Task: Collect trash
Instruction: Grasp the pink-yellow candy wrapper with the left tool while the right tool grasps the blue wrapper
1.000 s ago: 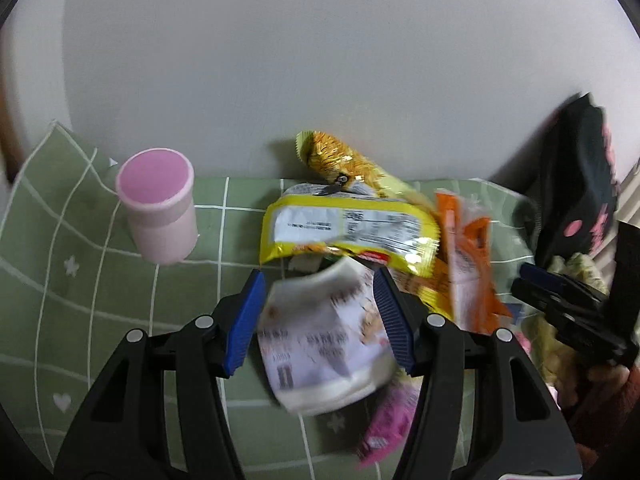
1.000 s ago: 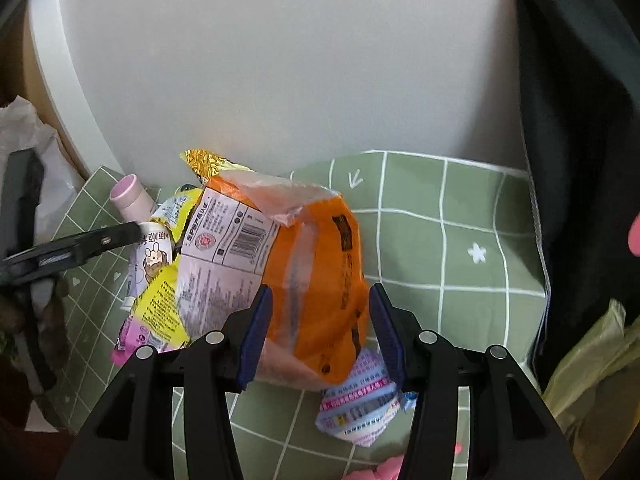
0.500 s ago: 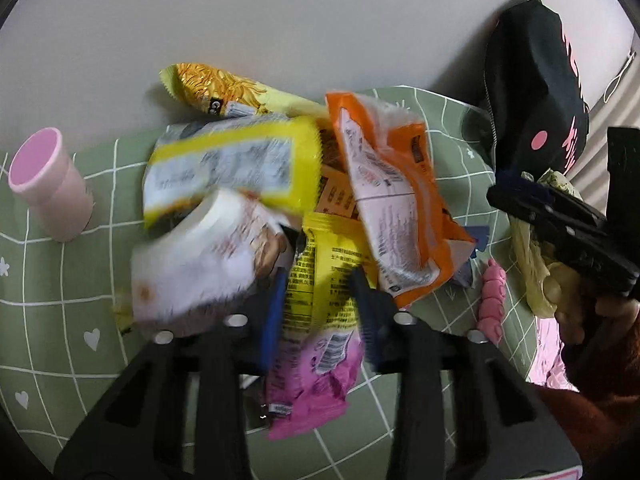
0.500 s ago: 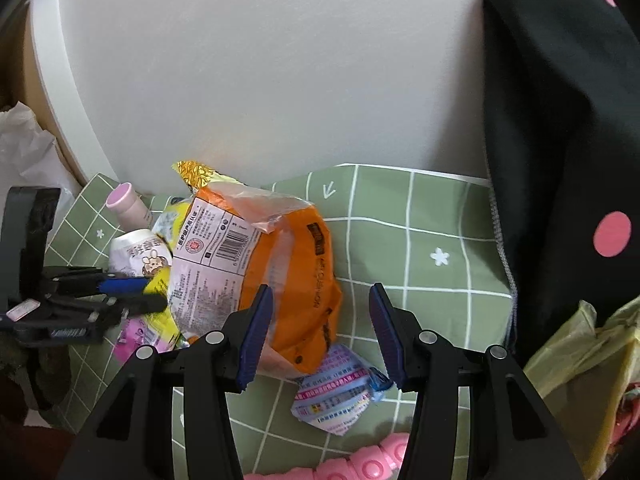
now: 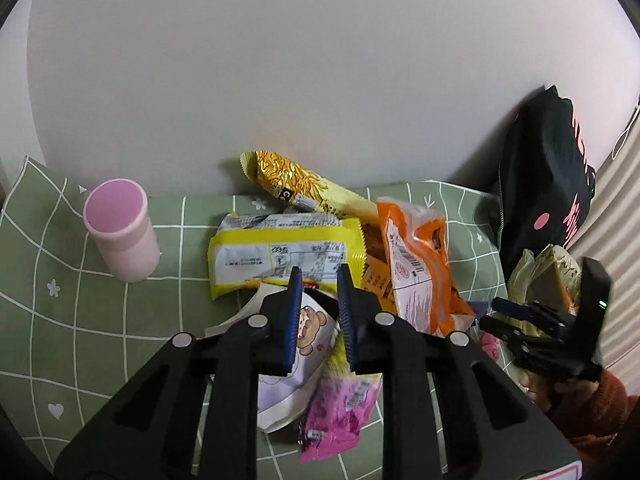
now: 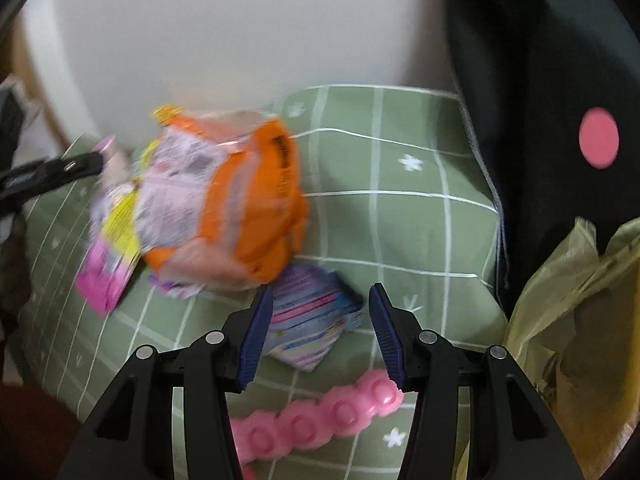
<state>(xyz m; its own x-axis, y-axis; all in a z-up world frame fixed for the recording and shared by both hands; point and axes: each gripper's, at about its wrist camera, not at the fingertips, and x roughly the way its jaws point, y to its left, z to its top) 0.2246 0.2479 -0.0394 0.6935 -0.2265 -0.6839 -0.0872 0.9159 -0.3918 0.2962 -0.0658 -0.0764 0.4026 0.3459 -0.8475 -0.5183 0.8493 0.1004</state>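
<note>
the wrappers, orange packet (image 5: 416,264) on top, lie heaped on the green-checked worktop (image 5: 60,320), none visibly bagged, while the left claw (image 5: 318,320) hangs narrow and empty over them and the right claw (image 6: 318,332) gapes wide beside a small blue packet (image 6: 312,320).

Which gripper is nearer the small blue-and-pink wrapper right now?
Right. The right gripper has its open fingers either side of the blue-and-pink wrapper; the left gripper is over the bear wrapper beyond the orange bag.
</note>
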